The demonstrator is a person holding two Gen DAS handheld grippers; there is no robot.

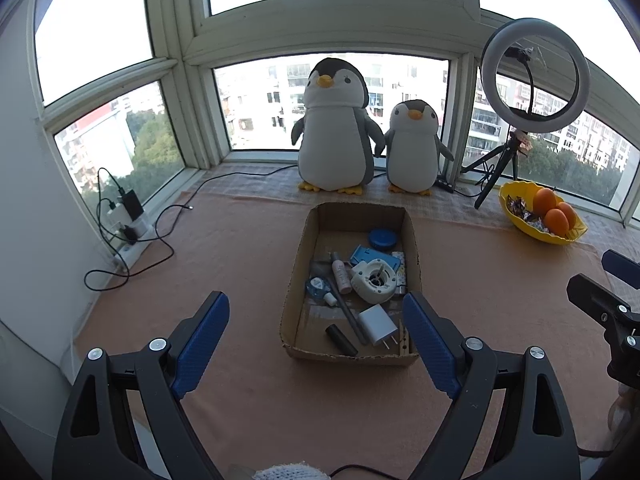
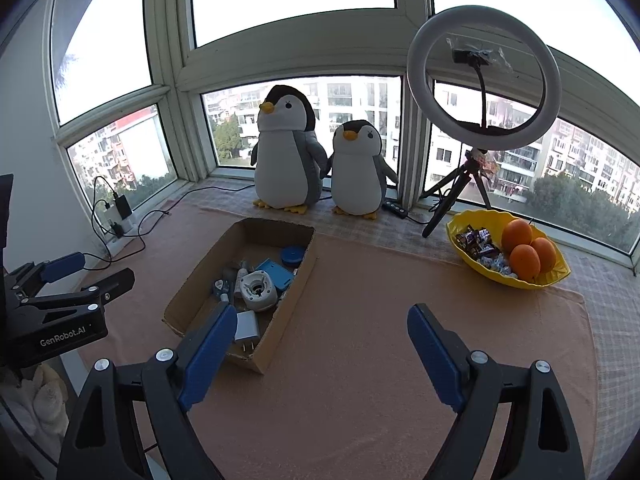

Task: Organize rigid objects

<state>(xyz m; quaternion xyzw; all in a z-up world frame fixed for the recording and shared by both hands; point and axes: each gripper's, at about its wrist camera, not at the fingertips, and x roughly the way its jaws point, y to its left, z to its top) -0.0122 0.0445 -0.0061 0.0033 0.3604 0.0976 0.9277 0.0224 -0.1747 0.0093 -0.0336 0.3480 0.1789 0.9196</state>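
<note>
1. The left gripper (image 1: 316,344) stands with its jaws apart, holding nothing, poised just in front of the cardboard box (image 1: 296,280).
2. The right gripper (image 2: 322,350) is likewise spread and empty, right of the box.
3. The small objects lie inside the box: one white charger (image 1: 375,324), one blue round lid (image 1: 381,238).
4. Behind the box: two plush penguins (image 1: 334,128). To its right: one yellow bowl (image 1: 516,216), three oranges (image 1: 556,212).

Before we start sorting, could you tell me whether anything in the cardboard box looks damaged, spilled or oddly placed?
Nothing looks spilled or broken. The cardboard box holds a loose jumble: the white charger lies on its side with prongs toward the ragged near edge, and a grey stick lies diagonally across the pile.
</note>
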